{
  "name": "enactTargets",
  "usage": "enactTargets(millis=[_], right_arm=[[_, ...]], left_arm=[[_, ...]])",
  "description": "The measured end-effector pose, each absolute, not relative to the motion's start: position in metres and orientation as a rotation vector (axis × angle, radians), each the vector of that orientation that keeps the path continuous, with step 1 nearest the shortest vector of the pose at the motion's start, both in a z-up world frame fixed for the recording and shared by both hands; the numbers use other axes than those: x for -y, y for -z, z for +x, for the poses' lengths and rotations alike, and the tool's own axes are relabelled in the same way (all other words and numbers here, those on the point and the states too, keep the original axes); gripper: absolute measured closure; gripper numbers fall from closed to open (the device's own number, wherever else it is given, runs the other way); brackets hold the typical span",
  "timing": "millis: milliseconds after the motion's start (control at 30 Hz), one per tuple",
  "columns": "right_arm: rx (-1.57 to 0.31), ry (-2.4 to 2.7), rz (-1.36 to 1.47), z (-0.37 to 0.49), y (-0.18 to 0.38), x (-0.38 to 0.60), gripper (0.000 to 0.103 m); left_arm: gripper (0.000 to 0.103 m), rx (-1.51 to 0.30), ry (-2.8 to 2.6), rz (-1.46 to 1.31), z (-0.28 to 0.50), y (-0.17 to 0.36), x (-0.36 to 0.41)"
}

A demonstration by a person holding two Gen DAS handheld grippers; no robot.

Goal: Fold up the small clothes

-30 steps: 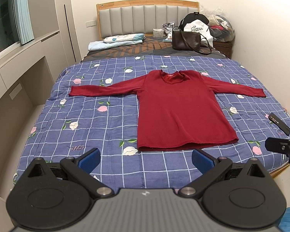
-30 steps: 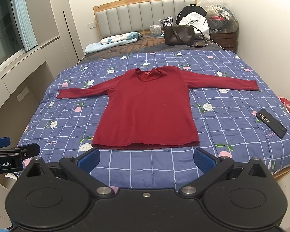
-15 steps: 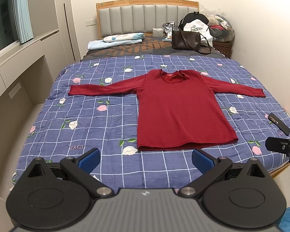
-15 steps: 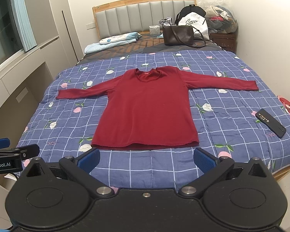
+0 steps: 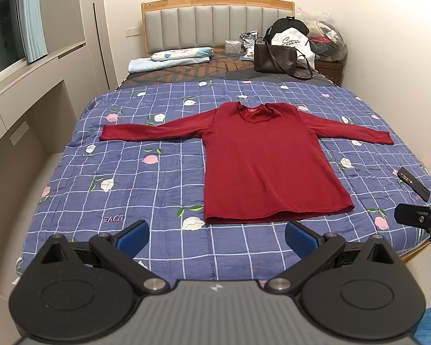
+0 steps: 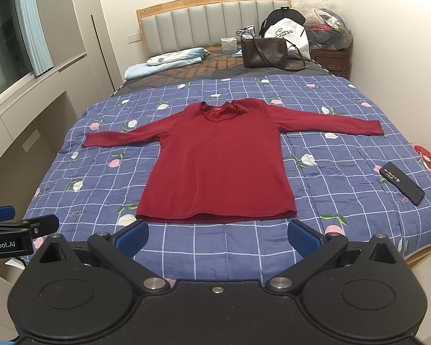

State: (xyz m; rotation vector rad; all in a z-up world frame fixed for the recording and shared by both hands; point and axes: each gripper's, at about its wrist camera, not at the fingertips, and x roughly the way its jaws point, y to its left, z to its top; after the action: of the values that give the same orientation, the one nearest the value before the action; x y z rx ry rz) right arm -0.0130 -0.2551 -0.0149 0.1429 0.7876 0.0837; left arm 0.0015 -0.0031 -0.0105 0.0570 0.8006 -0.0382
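Left wrist view, shirt: the red long-sleeved shirt (image 5: 264,169) lies flat and face up on the blue checked quilt (image 5: 158,184) of the bed, sleeves spread out to both sides, hem nearest the camera, collar toward the headboard (image 5: 218,26).
Left wrist view, left tool: the left tool (image 5: 217,234) hangs over the foot of the bed, short of the hem, its blue pads spread wide and nothing between them.
Left wrist view, handling: the shirt looks like thin, soft knit, so I judge it light and limp; it will sag and drag on the quilt instead of holding a shape. Best holds seem to be a sleeve cuff or a hem corner, pinching the edge only, so the quilt beneath is not caught too.
Left wrist view, only here: the shirt sits right of centre, so its left sleeve (image 5: 152,128) is seen whole with bare quilt beyond it.
Right wrist view, right tool: the right tool (image 6: 218,235) is likewise released, pads wide apart, empty, just short of the hem (image 6: 215,215).
Right wrist view, shirt: here it lies nearly centred.
Right wrist view, only here: the black phone (image 6: 402,182) shows in full, well apart from the shirt's right sleeve (image 6: 330,122), plus a round pink item (image 6: 426,156) at the bed's right edge. The brown handbag (image 6: 264,53) stands far off by the pillows.
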Motion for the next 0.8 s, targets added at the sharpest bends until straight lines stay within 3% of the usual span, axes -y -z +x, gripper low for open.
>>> enactTargets(millis=[800], right_arm=[[-0.794, -0.015, 0.159, -0.005, 0.014, 0.243, 0.0]], left_arm=[[0.0, -0.892, 0.088, 0.092, 0.048, 0.016, -0.01]])
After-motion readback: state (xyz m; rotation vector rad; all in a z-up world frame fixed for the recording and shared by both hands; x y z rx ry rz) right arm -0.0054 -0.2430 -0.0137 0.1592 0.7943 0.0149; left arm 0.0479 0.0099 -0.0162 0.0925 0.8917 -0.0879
